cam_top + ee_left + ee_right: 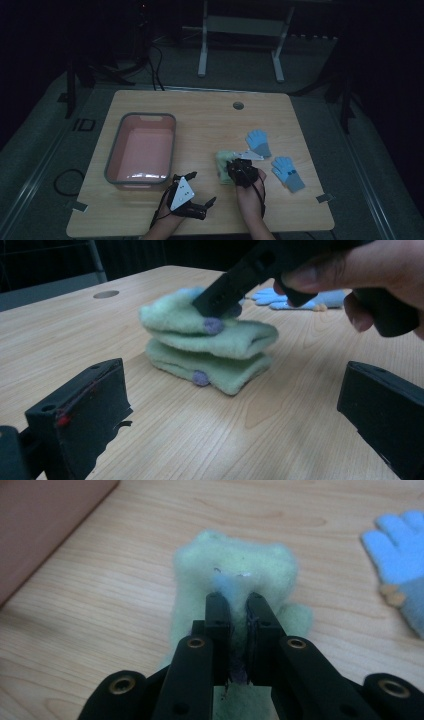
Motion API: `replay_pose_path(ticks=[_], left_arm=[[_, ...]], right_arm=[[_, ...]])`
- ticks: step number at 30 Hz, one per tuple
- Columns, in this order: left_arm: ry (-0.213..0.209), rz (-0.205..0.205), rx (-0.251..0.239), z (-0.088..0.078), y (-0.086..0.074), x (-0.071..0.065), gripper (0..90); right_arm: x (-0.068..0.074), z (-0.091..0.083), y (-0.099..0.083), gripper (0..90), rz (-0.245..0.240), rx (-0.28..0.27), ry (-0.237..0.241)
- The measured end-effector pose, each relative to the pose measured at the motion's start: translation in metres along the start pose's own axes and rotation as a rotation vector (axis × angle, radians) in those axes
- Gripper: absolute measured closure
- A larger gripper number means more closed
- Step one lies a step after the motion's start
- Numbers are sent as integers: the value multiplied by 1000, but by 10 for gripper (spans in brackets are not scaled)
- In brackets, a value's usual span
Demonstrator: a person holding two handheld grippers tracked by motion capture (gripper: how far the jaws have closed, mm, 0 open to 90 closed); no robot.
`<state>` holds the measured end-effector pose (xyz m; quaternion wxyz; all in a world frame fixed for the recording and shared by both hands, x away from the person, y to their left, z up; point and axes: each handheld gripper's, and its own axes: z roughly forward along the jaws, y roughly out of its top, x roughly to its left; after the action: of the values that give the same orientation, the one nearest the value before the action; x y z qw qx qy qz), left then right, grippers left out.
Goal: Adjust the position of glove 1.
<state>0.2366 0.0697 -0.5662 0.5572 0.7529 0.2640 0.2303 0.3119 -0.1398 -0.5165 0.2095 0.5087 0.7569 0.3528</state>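
Observation:
Two pale green fleece gloves [222, 161] with purple dots lie stacked on the wooden table [210, 120], just right of its middle. My right gripper [232, 166] comes down on the pile from the near side. Its jaws are shut on the fabric of the top green glove [235, 560], pinching a tuft between the fingertips [219, 605]. In the left gripper view the right gripper [216, 302] presses on the upper glove [210, 335]. My left gripper [204, 190] rests near the front edge, open, with the pile ahead of the left gripper [230, 415] and nothing between its jaws.
A pink basin [112, 160] with a grey rim stands at the left of the table. Two blue gloves [258, 141] [288, 173] lie to the right of the green pile. A round cable hole [238, 105] sits near the far edge.

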Motion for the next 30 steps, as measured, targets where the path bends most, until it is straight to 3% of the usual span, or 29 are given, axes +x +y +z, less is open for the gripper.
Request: replay_pose_path(ticks=[8,15,19,24,25,26,28,30], left_arm=[[1,5,2,0,0,0,2],[15,8,8,0,0,-1,2],[49,1,7,1,0,-2,3],[61,-25,-10,0,0,0,2],[44,-37,0,0,0,1,2],[41,-32,5,0,0,0,2],[25,-17,9,2,1,-1,2],[7,-1,19,3,3,-1,2]], right_arm=[[0,14,-7,808,21,23,-2],[1,17,-11,775,8,33,0],[-4,9,-7,634,3,27,27],[-13,-2,-3,534,-17,14,55],[-14,-3,-2,503,-22,18,69],[-17,-6,3,406,-64,21,125],[-19,-9,6,328,-99,15,145],[-23,-12,8,250,-117,29,201]])
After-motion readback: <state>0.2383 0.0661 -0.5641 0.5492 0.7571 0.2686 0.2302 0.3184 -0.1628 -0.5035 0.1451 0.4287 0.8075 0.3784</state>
